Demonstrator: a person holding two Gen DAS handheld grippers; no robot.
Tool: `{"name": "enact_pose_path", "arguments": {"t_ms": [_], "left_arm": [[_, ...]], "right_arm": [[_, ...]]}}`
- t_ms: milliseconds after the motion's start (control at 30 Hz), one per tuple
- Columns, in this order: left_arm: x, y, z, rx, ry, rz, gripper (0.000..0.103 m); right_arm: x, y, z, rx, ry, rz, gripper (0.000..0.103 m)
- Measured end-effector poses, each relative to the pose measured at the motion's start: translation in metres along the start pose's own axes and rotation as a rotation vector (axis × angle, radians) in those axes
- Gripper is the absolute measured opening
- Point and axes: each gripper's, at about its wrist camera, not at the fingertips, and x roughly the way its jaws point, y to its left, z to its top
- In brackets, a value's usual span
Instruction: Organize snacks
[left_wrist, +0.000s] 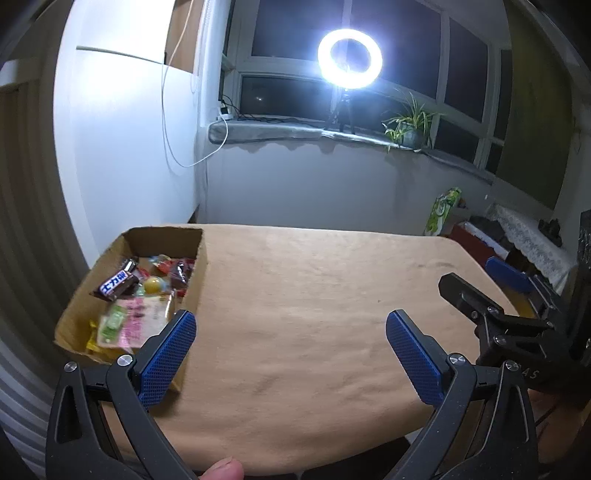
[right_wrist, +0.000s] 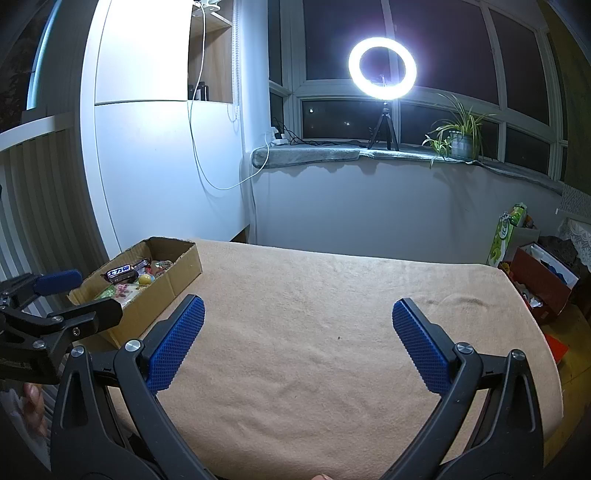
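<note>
The left gripper has its two blue-padded fingers spread wide apart with nothing between them, hovering above the near part of a table covered by a tan cloth; its left pad overlaps the near right corner of the cardboard box. The right gripper likewise holds its two blue pads well apart and empty over the same cloth, to the right of the box. Each gripper shows at the edge of the other's view, so two grippers and four blue pads can be counted in all. A fingertip of the person shows at the bottom edge of the left wrist view. There is one box, open-topped and brown, sitting at the far left corner of the table. The snacks lie inside it in a loose pile: one dark brown chocolate bar with white and blue lettering on top, one round yellow sweet just right of it, one pink packet and one small green packet nearer the camera, plus red and dark wrappers against the box's right wall, too jumbled to count. Beyond the box, on the windowsill, stand one lit ring light on a small tripod and one potted plant to its right.
</note>
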Motion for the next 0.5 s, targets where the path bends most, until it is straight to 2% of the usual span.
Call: {"name": "enact_pose_path", "arguments": {"t_ms": [100,233,333,500], "left_arm": [[-0.002,-0.002,0.0,-0.002,-0.022,0.062,0.102],[0.0,-0.001,0.002,-0.006,-0.01,0.092,0.102],[0.001,-0.004,0.001,0.006,-0.016,0.144,0.102],[-0.001,-0.012,-0.004,0.032,-0.029,0.127,0.102]], "right_arm": [[0.001,0.001,-0.002,0.001,0.0,-0.004,0.103],[0.002,0.0,-0.004,0.004,-0.001,-0.009,0.103],[0.002,-0.001,-0.006,0.005,0.003,-0.01,0.103],[0.002,-0.001,-0.005,0.002,0.007,-0.009,0.103]]}}
